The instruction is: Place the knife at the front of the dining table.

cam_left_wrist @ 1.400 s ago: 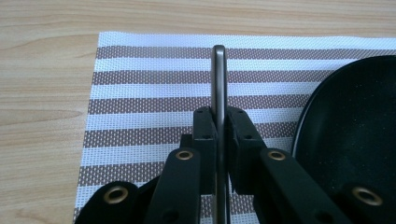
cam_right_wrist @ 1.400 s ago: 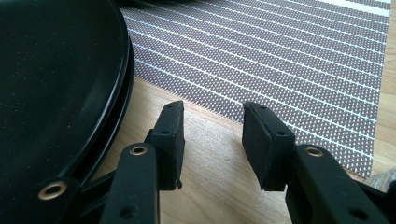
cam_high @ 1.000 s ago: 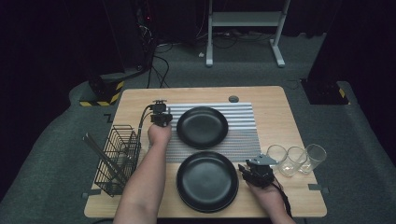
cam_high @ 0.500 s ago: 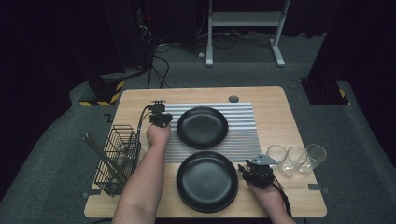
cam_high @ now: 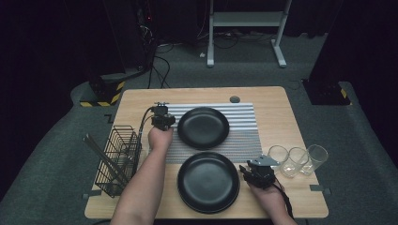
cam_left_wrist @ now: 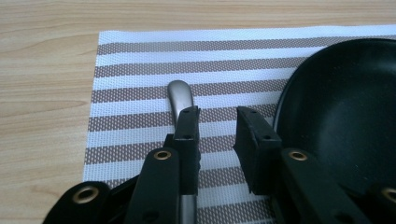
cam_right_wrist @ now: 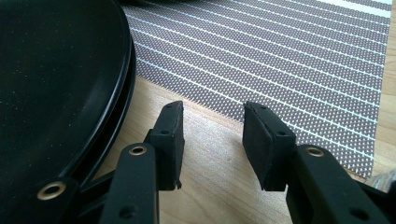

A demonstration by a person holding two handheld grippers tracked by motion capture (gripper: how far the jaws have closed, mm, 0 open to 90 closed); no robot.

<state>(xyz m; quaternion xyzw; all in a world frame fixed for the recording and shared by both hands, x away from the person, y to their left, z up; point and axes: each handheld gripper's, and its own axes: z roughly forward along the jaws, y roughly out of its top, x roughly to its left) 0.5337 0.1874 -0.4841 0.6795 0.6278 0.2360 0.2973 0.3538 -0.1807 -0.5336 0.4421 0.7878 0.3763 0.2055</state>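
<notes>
A wooden tabletop [cam_high: 281,112] carries a striped placemat [cam_high: 244,122]. The left claw [cam_left_wrist: 217,126], jaws just opened, stands over a metal utensil handle [cam_left_wrist: 180,95] on the placemat beside the far black plate [cam_high: 203,127]. The right claw [cam_right_wrist: 212,135] rests part-open, gripping nothing, beside the near black plate [cam_high: 206,182].

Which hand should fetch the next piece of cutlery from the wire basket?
Left. Its tongs, just opening off the utensil handle on the placemat, sit beside the wire basket; the right tongs sit by the near plate.

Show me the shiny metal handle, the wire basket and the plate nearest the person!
metal handle [cam_left_wrist: 180,95]: left gripper view, on its rounded end lying on the striped mat.
wire basket [cam_high: 118,159]: high view, on its mesh side wall.
near plate [cam_high: 206,180]: high view, on the middle of its black dish.
</notes>
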